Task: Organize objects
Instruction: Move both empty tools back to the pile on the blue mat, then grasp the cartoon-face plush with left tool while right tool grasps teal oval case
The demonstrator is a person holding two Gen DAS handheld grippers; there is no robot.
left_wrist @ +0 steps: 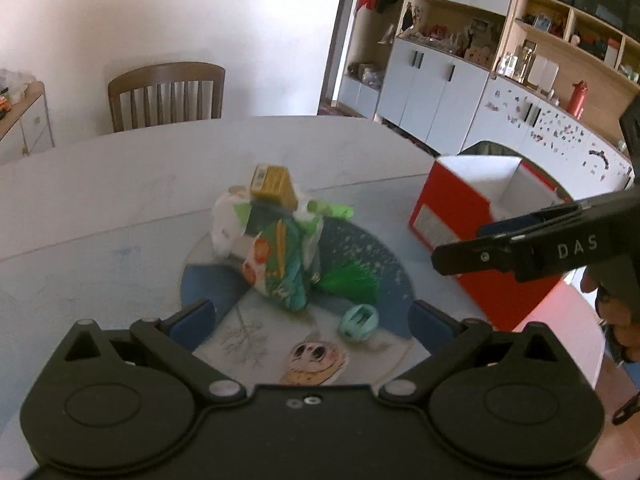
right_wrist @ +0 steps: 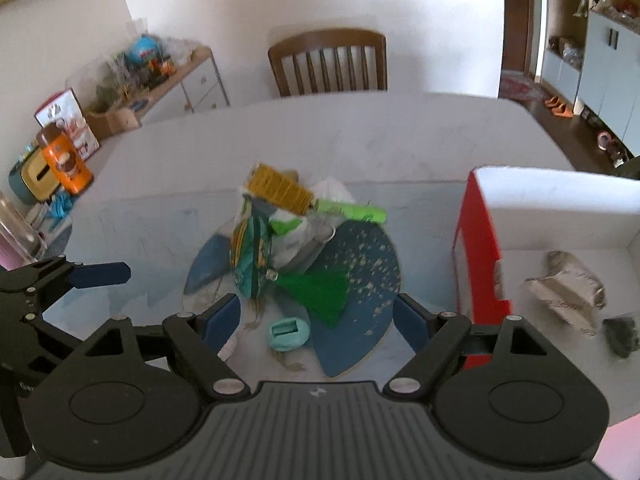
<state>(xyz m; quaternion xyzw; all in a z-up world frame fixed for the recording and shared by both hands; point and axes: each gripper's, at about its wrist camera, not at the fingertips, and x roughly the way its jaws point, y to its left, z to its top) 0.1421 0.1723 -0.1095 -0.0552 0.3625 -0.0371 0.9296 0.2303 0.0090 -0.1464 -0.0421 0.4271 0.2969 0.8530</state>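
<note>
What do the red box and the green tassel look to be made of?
Red box: likely cardboard, glossy red outside and matte white inside, with thin folded walls. Green tassel: seemingly fine thread or silky fibre, its strands fanning out from a bound neck.

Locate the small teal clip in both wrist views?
Left wrist: teal clip low, right of centre, just below the green tassel.
Right wrist: teal clip low centre, left of the green tassel.
Shared landmark: red box at right.
</note>
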